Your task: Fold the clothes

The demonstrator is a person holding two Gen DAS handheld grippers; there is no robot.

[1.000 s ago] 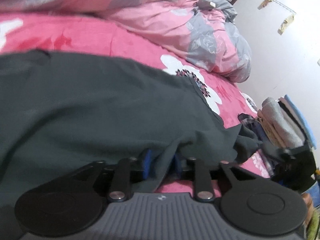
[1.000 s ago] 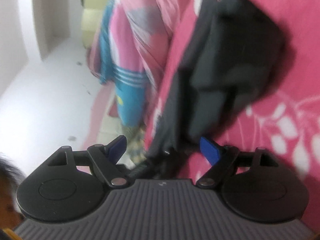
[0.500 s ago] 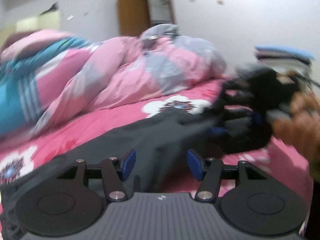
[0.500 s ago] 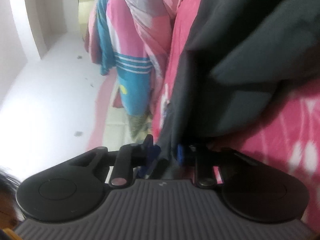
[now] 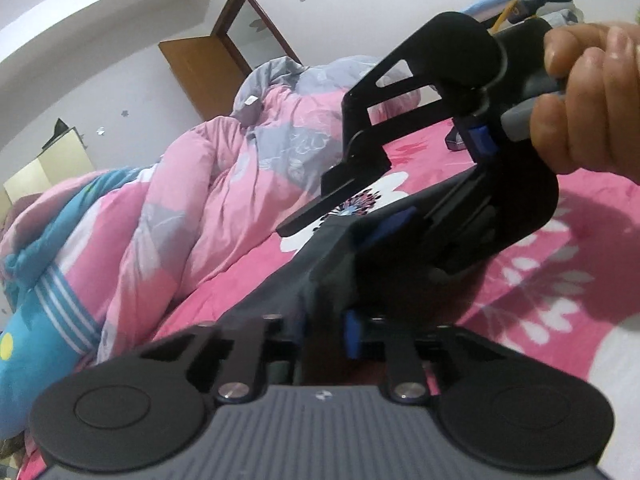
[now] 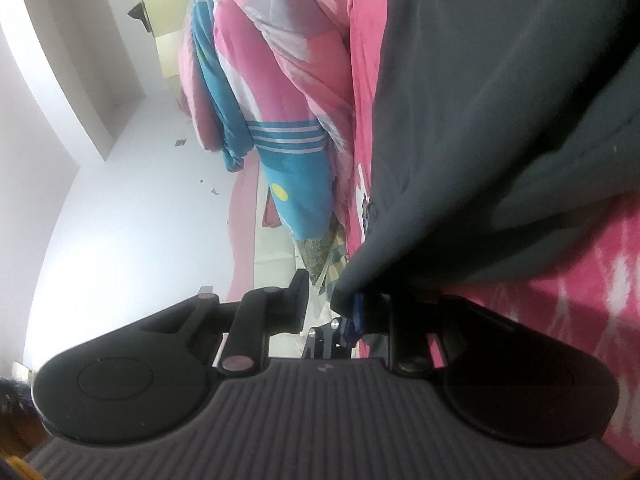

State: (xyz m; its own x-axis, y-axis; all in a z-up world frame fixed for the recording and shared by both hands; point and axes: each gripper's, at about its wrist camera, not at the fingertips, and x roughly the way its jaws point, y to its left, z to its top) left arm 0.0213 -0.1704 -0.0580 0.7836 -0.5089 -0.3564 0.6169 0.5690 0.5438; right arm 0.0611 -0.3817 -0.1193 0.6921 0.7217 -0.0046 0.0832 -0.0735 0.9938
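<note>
The dark grey garment [image 5: 316,264] lies on the pink floral bedsheet [image 5: 560,280], stretched between both tools. The left gripper [image 5: 324,336] has just closed and pinches its edge; the right gripper [image 6: 340,308] pinches another edge

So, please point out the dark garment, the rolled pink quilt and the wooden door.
dark garment [image 6: 500,100], right wrist view, on its broad hanging panel.
rolled pink quilt [image 5: 224,184], left wrist view, on its upper fold.
wooden door [image 5: 200,68], left wrist view, on its brown panel.
</note>
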